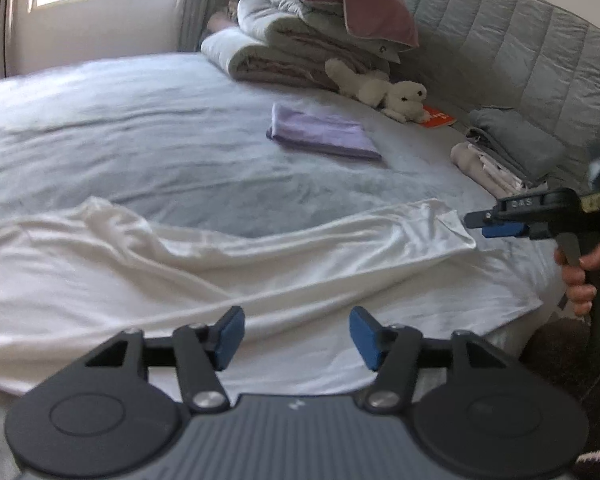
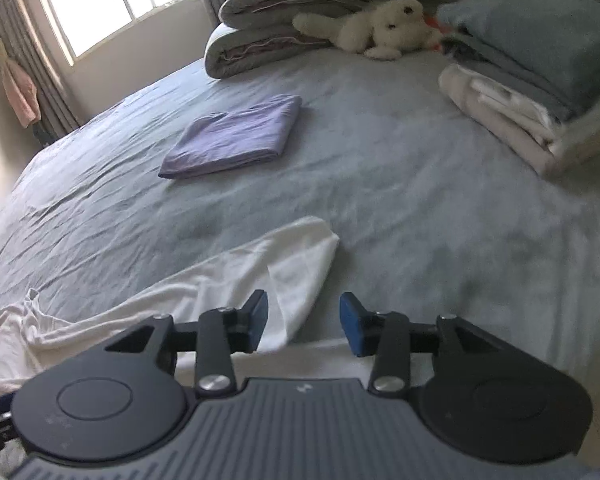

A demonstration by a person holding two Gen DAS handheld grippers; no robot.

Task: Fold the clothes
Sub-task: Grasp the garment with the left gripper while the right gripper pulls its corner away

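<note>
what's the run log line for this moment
stage: pre-grasp | left gripper: open, over white garment | right gripper: open, near sleeve | purple folded cloth: aside

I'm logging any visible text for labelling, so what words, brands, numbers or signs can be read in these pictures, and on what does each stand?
"C A S", roughly, on top of the right gripper in the left wrist view; blurred, so the reading is unsure.
A yellow sticker on that gripper: print too small to read.
White print on the orange book beside the plush toy: too blurred to read.
A small pale logo on each gripper's grey body: a mark, no letters.
</note>
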